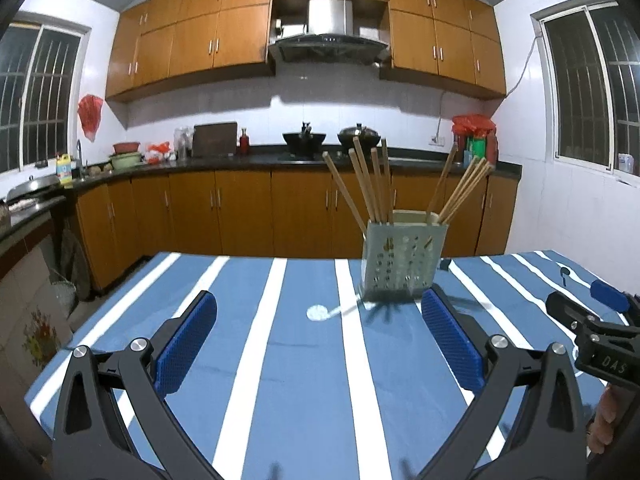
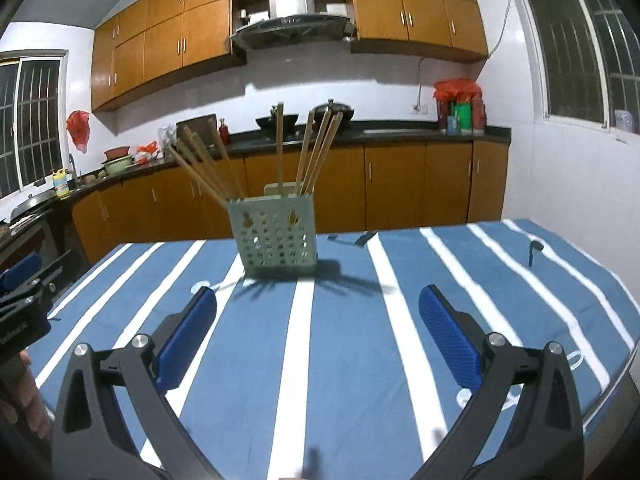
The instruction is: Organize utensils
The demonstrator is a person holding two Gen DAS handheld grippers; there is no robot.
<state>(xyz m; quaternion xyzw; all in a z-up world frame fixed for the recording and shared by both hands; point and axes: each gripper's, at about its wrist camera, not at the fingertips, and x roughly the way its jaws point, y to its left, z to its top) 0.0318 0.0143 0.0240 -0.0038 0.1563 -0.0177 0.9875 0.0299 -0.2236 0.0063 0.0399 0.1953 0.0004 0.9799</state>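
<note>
A pale green perforated utensil holder (image 1: 402, 262) stands on the blue-and-white striped tablecloth (image 1: 300, 360); it also shows in the right wrist view (image 2: 278, 236). Several wooden chopsticks (image 1: 370, 178) stand in it in two bunches (image 2: 316, 148). A white spoon (image 1: 326, 313) lies left of the holder. A dark spoon (image 2: 532, 250) lies at the far right, and another dark utensil (image 2: 362, 239) lies behind the holder. My left gripper (image 1: 320, 338) is open and empty, short of the holder. My right gripper (image 2: 318, 332) is open and empty, also short of it.
The right gripper's body shows at the right edge of the left wrist view (image 1: 592, 320). The table's right edge (image 2: 616, 376) curves close by. A kitchen counter (image 1: 280, 158) with woks, bottles and a sink runs behind, with wooden cabinets (image 1: 240, 208) below.
</note>
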